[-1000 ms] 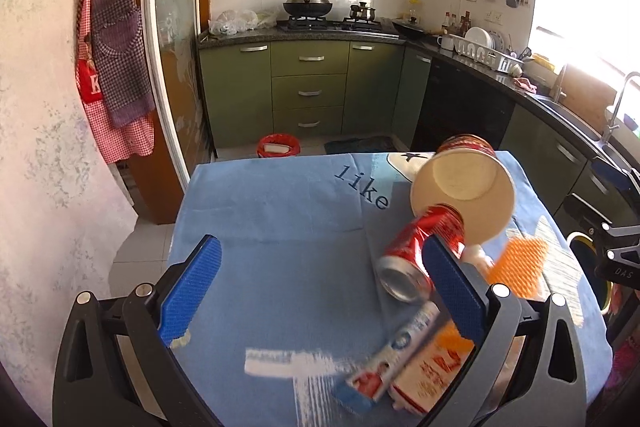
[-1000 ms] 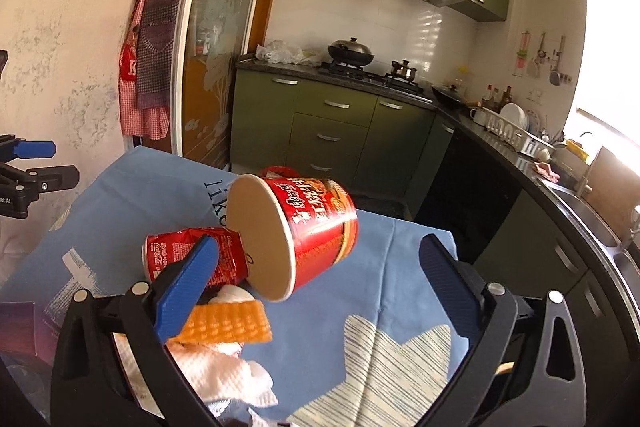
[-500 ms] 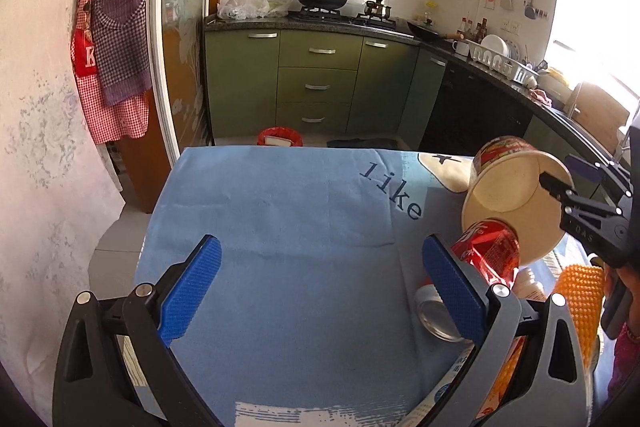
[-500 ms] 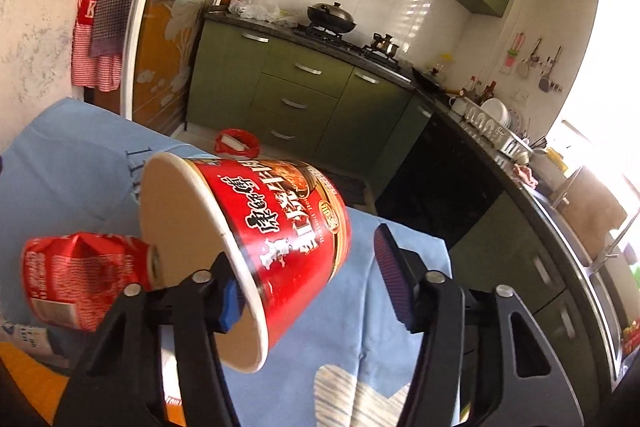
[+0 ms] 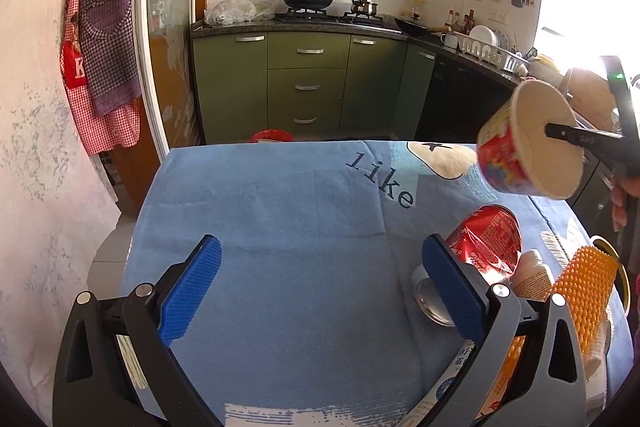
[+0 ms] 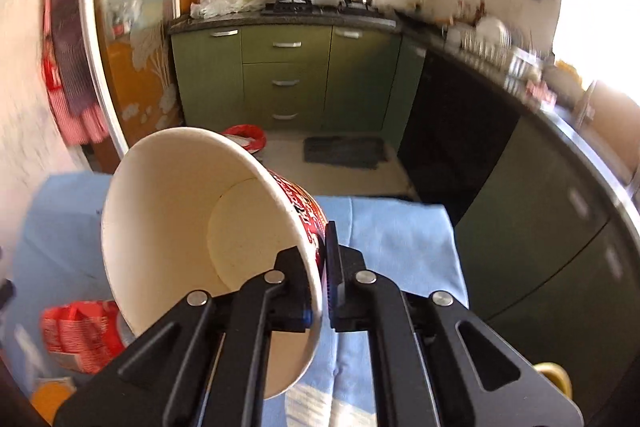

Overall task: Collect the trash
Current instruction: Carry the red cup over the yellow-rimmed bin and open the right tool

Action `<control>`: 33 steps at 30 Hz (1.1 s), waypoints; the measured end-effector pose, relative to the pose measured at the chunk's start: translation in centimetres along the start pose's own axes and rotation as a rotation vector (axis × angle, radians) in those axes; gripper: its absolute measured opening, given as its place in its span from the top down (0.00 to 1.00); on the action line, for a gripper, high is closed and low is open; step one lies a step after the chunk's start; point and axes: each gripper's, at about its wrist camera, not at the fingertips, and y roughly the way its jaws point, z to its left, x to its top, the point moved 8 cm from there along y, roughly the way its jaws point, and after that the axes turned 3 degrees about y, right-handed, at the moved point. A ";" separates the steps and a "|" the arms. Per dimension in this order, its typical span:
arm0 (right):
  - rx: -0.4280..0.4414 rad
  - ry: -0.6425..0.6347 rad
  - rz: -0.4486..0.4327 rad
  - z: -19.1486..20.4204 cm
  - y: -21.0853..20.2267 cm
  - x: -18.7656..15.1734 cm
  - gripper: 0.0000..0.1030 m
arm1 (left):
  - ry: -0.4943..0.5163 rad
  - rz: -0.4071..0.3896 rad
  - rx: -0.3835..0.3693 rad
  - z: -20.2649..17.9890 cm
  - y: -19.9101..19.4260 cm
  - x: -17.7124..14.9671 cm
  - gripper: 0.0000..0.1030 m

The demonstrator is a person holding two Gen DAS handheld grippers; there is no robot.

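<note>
A red instant-noodle cup (image 6: 168, 227) with a white inside hangs tilted above the blue tablecloth (image 6: 400, 239). My right gripper (image 6: 322, 267) is shut on the cup's wall, one pad inside and one outside. In the left wrist view the cup (image 5: 536, 143) is up at the right, off the table. A crushed red can (image 5: 486, 247) lies on its side on the cloth just right of my left gripper (image 5: 320, 247). That gripper is open and holds nothing. The same can (image 6: 80, 339) shows below the cup in the right wrist view.
By the can lie a small white bottle (image 5: 532, 275), an orange bumpy pad (image 5: 588, 287) and a carton (image 5: 460, 379). A red bin (image 5: 272, 135) stands on the floor beyond the table's far edge. Green kitchen cabinets (image 5: 306, 87) line the back and right.
My right gripper closed on the noodle cup's rim and lifted it off the table, up and right of the can. My left gripper sank a little and stayed open.
</note>
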 end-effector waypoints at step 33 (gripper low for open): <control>-0.232 0.748 0.388 -35.2 -5.7 -22.3 0.66 | 0.034 -0.020 0.036 -0.4 -0.3 0.2 0.04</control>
